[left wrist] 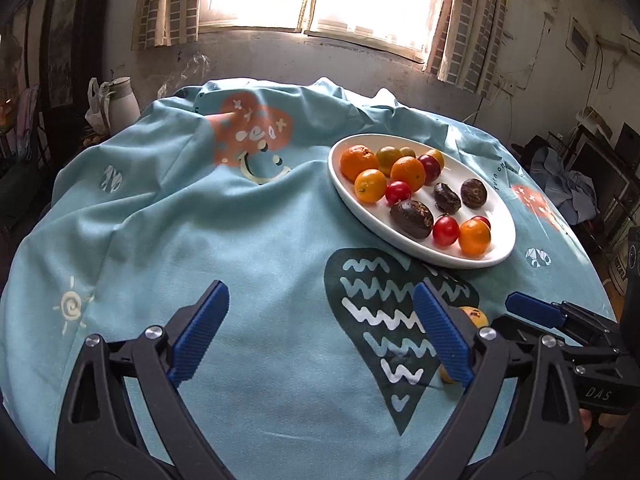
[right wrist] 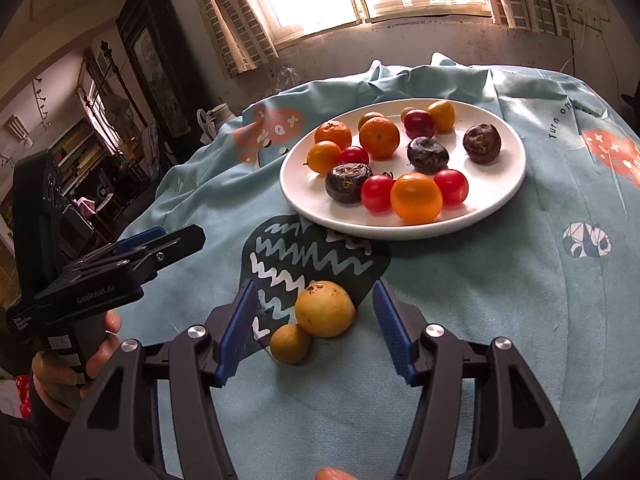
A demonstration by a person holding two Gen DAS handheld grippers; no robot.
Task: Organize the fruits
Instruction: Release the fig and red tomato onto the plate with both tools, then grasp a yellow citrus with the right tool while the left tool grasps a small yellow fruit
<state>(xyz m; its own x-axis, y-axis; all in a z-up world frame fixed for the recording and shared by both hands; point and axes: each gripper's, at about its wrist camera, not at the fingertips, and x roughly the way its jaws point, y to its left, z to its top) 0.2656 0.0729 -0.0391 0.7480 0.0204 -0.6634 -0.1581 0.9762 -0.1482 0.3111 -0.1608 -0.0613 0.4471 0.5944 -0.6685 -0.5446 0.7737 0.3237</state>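
Observation:
A white oval plate (right wrist: pixel 500 196) (left wrist: pixel 500 216) holds oranges, red cherry tomatoes and dark wrinkled fruits. Two yellow-brown fruits lie on the cloth in front of it: a larger one (right wrist: pixel 325 309) and a smaller one (right wrist: pixel 290 343). My right gripper (right wrist: pixel 314 330) is open, its blue fingers to either side of these two fruits without touching. My left gripper (left wrist: pixel 320 332) is open and empty over the cloth. In the left wrist view the larger yellow fruit (left wrist: pixel 475 315) peeks out behind the right finger.
A light blue patterned cloth (left wrist: pixel 248 240) covers the round table. A white jug (left wrist: pixel 122 102) stands at the far left edge. Window and curtains are behind. The left gripper's body (right wrist: pixel 100 280) sits left of the right gripper.

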